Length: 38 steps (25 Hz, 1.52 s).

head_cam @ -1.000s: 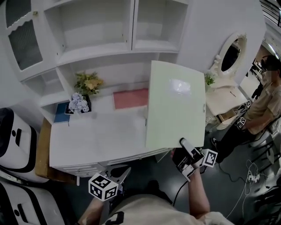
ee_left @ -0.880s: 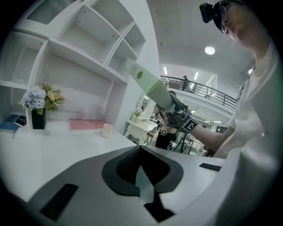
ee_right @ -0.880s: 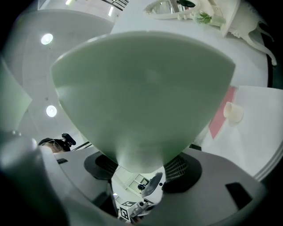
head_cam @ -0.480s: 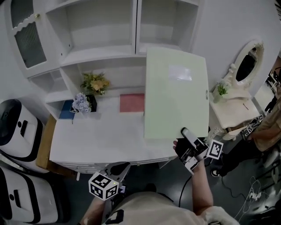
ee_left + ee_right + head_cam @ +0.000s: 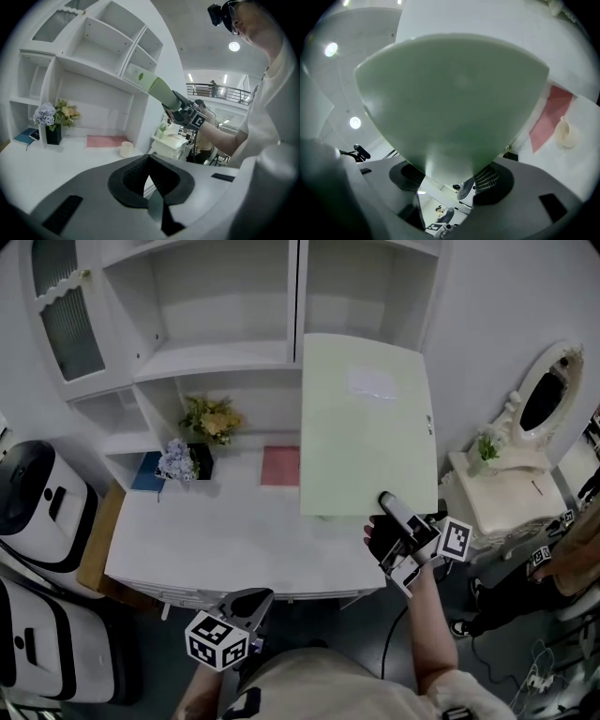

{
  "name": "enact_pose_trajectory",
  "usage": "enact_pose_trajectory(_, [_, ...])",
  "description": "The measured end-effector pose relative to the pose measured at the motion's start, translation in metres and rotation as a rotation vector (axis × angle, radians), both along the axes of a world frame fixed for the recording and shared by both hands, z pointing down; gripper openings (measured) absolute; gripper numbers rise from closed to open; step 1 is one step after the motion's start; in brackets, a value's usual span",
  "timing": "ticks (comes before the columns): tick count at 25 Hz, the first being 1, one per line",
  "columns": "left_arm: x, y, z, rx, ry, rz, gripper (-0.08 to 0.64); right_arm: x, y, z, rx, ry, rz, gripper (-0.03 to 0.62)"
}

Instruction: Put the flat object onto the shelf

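Pale green is the colour to look for: a big flat board [image 5: 366, 423] is held by its lower edge in the right gripper [image 5: 386, 505]. The jaws are spread fairly wide and clamped on that edge, so the board is tipped up in the air over the right end of the desk [image 5: 225, 540], clear of the top. The left gripper [image 5: 248, 599] is kept low off the desk's front edge, jaws closed together with nothing in them. So the carry looks to be in hand and the placing isn't done yet. Next, probably, the board's far edge has to be lined up with an open shelf [image 5: 216, 357] at the back of the desk and slid in. Since it's wide and gripped at one edge only, the uprights could easily get clipped. The desk is white and smooth. Toward its back a pink mat [image 5: 280, 466], yellow flowers [image 5: 211, 418], a dark vase [image 5: 176, 460] and a blue book [image 5: 148, 474] can be seen, plus a small cup [image 5: 125, 149]. Right of the desk an oval mirror [image 5: 548, 395] is parked; left of it, bulky white machines [image 5: 37, 512].
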<state>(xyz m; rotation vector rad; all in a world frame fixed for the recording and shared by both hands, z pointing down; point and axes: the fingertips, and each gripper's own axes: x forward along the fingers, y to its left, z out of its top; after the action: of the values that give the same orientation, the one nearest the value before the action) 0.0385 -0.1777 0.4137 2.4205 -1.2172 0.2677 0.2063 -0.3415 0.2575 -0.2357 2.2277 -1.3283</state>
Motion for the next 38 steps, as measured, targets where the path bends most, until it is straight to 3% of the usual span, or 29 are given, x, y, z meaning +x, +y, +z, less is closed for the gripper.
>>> enact_pose_trajectory(9, [-0.009,-0.003,-0.001,-0.003,-0.014,-0.044,0.014,-0.010,-0.026,-0.013,-0.006,-0.010,-0.010,0.295])
enact_pose_trajectory(27, [-0.010,-0.010,0.006,-0.028,-0.004,-0.004,0.012,0.001,-0.031,-0.019,0.017,-0.023,0.028,0.295])
enact_pose_trajectory(38, [-0.014,-0.013,0.005,-0.031,0.000,-0.012,0.013,-0.003,-0.052,-0.020,-0.075,0.025,0.045,0.295])
